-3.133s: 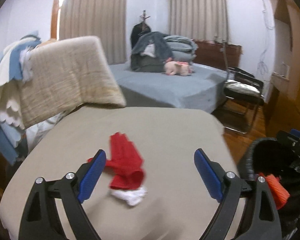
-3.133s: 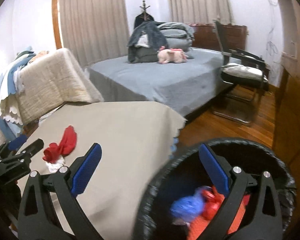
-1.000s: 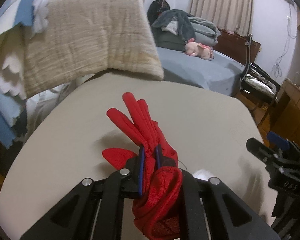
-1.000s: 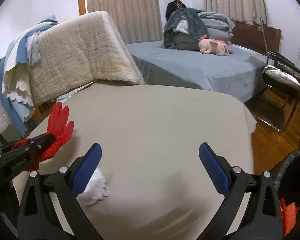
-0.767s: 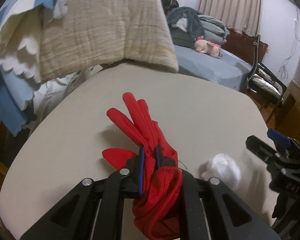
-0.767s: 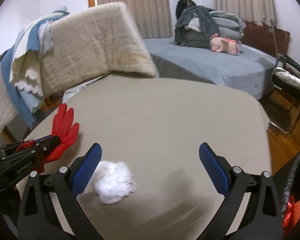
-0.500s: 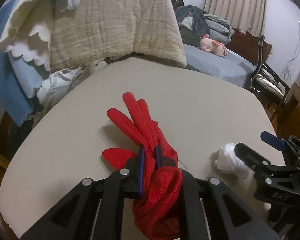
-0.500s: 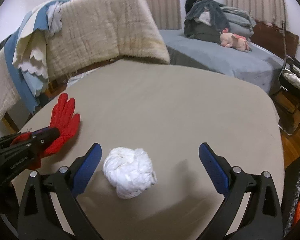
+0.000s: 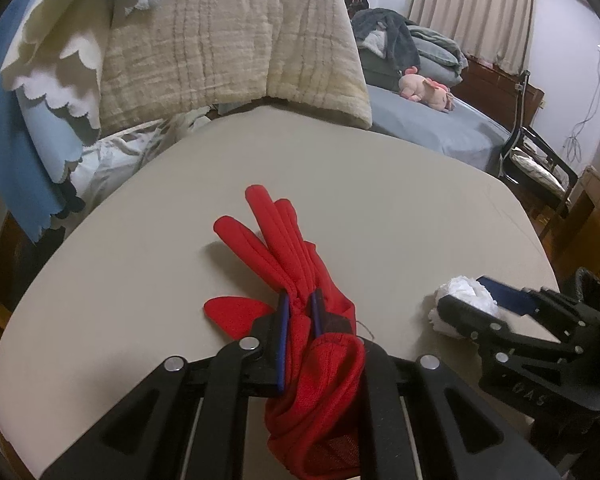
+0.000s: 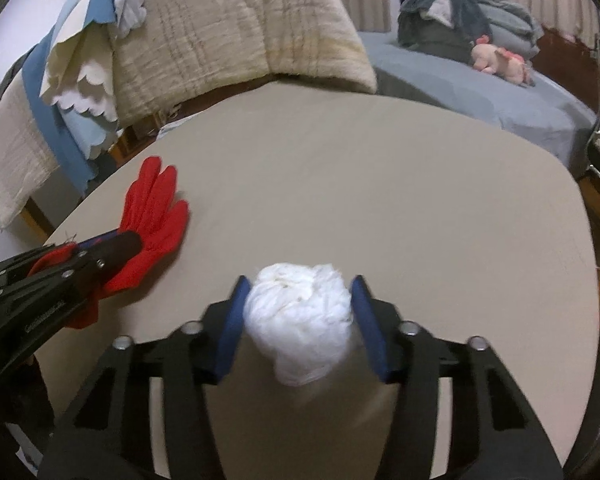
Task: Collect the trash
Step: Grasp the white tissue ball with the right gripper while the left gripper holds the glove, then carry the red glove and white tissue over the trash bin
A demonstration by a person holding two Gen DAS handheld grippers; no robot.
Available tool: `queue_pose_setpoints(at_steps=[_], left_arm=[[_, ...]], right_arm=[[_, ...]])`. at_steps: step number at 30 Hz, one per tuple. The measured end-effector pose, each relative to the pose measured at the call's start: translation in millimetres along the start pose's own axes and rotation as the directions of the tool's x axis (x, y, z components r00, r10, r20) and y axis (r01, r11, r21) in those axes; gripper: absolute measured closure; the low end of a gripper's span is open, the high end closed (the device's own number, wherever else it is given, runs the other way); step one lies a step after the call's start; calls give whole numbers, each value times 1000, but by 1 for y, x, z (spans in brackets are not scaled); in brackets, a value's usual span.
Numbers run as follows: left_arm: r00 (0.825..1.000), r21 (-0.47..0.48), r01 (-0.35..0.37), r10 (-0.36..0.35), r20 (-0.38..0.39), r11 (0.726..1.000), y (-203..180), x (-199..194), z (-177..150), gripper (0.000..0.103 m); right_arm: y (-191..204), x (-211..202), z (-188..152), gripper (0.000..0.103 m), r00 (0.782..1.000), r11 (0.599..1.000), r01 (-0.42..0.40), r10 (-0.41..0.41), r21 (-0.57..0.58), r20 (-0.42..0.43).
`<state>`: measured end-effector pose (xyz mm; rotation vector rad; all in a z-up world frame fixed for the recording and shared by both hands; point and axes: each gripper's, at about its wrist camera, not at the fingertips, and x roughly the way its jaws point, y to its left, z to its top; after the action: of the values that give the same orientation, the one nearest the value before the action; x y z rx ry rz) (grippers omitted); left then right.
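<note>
My right gripper [image 10: 298,312] has now closed around the white paper ball [image 10: 300,320], while my left gripper [image 9: 299,312] still pinches the red glove [image 9: 296,280], so both can go to the bin.

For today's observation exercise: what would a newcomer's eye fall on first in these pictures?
First, the red glove, pinched at its cuff in the left tool on the beige table. Next, the white crumpled tissue ball between the right tool's blue pads, near the table's front edge.

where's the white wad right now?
The white wad sits on the beige table, between the blue pads of the right hand-held gripper. The red glove lies to its left.
</note>
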<state>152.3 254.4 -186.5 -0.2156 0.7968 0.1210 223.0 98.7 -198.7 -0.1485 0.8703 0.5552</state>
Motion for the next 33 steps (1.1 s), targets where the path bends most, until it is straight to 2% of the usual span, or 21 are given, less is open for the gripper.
queue_pose_setpoints(at_steps=[3, 10, 24, 33], left_arm=[[1000, -2, 3, -3, -2, 1000, -2, -1, -1, 92], [1000, 10, 13, -13, 15, 1000, -13, -12, 2, 92], [995, 61, 60, -64, 76, 996, -62, -46, 21, 92], [988, 95, 98, -108, 109, 991, -99, -75, 25, 92]], right_arm=[[3, -4, 0, 63, 1000, 1000, -7, 7, -6, 11], [-7, -23, 5, 64, 999, 1000, -1, 0, 17, 51], [-38, -94, 15, 64, 986, 997, 45, -54, 57, 159], [-55, -147, 14, 63, 970, 995, 69, -85, 75, 228]])
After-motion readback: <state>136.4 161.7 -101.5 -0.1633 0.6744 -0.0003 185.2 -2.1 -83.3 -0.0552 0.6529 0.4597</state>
